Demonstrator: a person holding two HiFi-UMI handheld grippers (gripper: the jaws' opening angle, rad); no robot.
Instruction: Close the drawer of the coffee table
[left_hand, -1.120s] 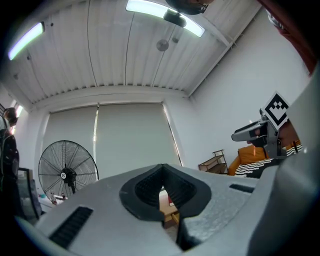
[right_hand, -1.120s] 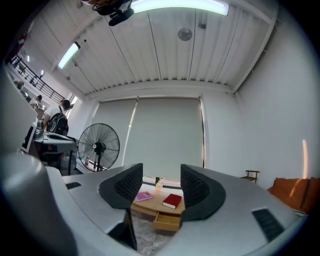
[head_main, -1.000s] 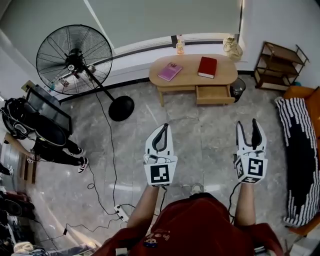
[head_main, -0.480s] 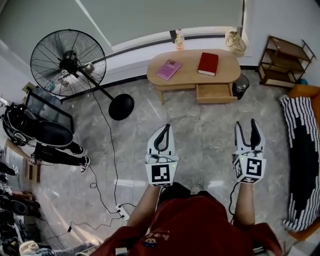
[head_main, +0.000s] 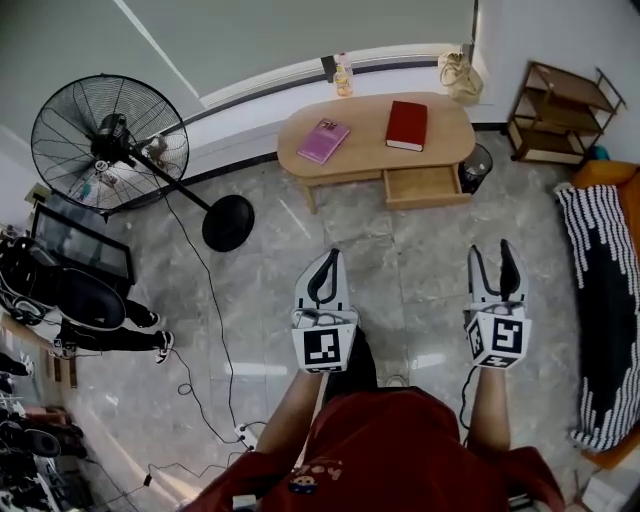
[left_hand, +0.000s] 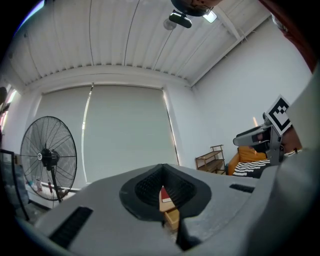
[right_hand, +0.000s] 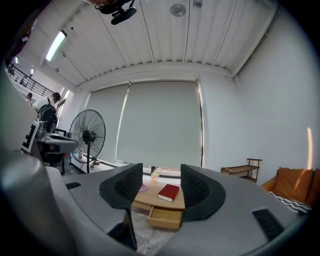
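Over the last second the counter (head_main: 365, 125) has grown a little larger in the head view and the standing fan (head_main: 100, 145) to the left of the counter has slid toward the frame's edge, so the person appears to have stepped closer to the counter while carrying both claws forward. The drawer (head_main: 425, 186) still hangs pulled out from the counter's front, under the end where the red book (head_main: 407, 125) lies, with the pink book (head_main: 323, 140) on the counter's other half; nothing about it has changed. The left claw (head_main: 328, 256) keeps its jaws together with nothing clamped, only a thin slit through which the counter's edge shows far off. The right claw (head_main: 494, 250) keeps its jaws apart and empty, and its own view frames the open drawer between them, level and roughly in line with the drawer's face. Both claws are still well short of the counter, with bare floor (head_main: 420, 260) between them and it, so the closing itself is not begun: this is the approach. I judge the right claw is the better placed to push, since it sits on the drawer's side of the counter, and more forward travel is needed before any contact
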